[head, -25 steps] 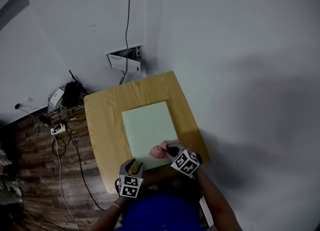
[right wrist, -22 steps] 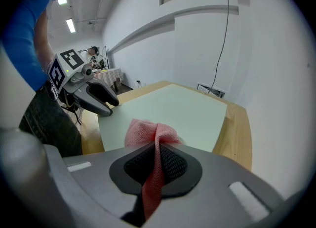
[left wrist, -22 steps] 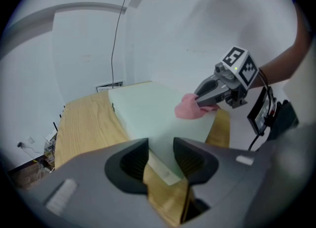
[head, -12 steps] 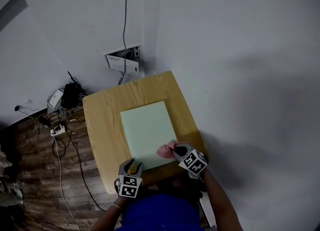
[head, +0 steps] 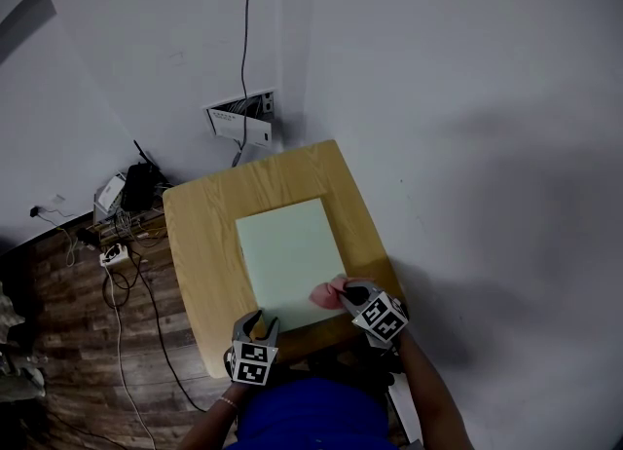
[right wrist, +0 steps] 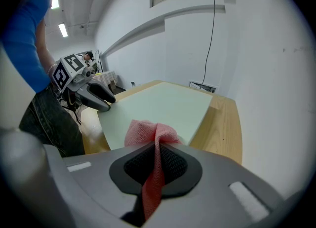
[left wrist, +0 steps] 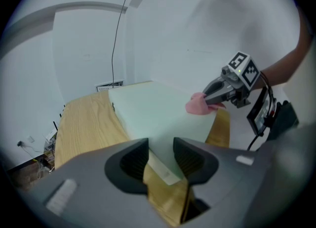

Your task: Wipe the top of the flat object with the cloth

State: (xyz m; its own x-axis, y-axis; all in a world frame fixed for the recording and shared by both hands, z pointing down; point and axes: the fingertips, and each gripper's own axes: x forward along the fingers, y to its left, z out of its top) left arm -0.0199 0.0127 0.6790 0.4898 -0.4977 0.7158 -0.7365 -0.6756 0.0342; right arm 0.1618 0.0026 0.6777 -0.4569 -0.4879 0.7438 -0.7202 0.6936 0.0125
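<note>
Wiping at the near right edge of the flat object [head: 287, 253] with a pinched pink cloth [head: 321, 293].

Clamping the cloth in the right gripper [head: 343, 292], jaws closed on it, a loose bunch resting on the pale green top. Hovering with the left gripper [head: 258, 319] at the near left corner, jaws slightly apart, gripping nothing. Lying flat in the middle of the wooden counter [head: 200, 234]: smooth, matte, mint-coloured, slab-like, square-cornered, no visible dirt. Risking a slide off the right edge onto bare wood if swept outward; risking a shifted slab under hard pressure, with nothing pinning it down.
</note>
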